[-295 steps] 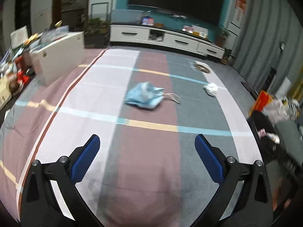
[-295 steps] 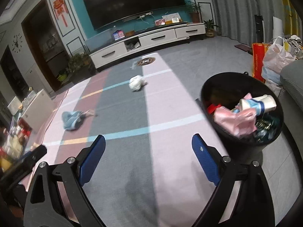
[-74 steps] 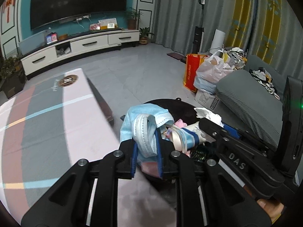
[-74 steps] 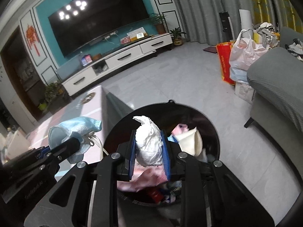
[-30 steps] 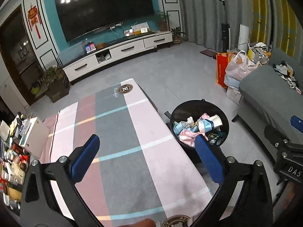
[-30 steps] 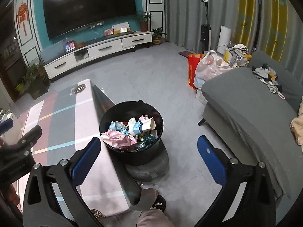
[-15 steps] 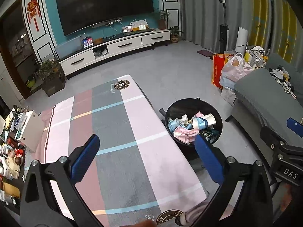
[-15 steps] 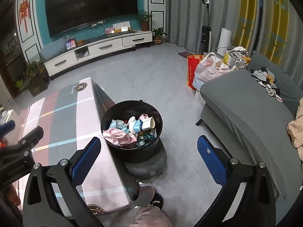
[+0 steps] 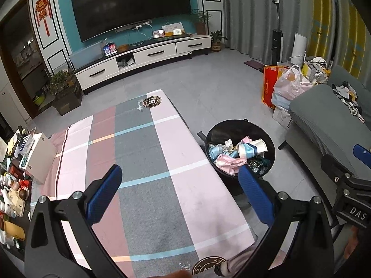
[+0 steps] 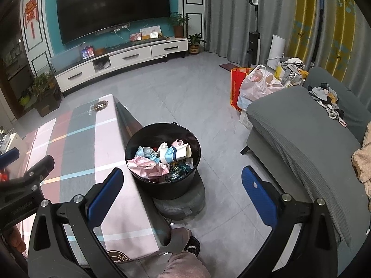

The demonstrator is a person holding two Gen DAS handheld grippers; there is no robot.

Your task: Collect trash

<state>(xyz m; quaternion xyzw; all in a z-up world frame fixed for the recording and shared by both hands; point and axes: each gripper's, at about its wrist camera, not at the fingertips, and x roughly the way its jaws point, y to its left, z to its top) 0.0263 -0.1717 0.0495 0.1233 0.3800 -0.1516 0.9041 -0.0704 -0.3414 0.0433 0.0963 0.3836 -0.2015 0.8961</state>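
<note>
Two grippers: left gripper (image 9: 178, 194) and right gripper (image 10: 183, 191) were both spread wide, nothing between the pads.
Held high: judged a withdrawn pose, since no litter showed on the tablecloth (image 9: 139, 153).
Trash: sat in the black bin (image 10: 162, 185), just beside the table's edge, on a low grey base (image 10: 183, 205).
Bin mouth: faced upward.
Paper cup (image 10: 175, 154): lay on its side atop the heap, long axis roughly level, open end toward the sofa (image 10: 301, 125).

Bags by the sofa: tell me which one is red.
The upright paper shopping bag, nearest the TV side; the plastic bag leaning beside it is pale pinkish-white.
</note>
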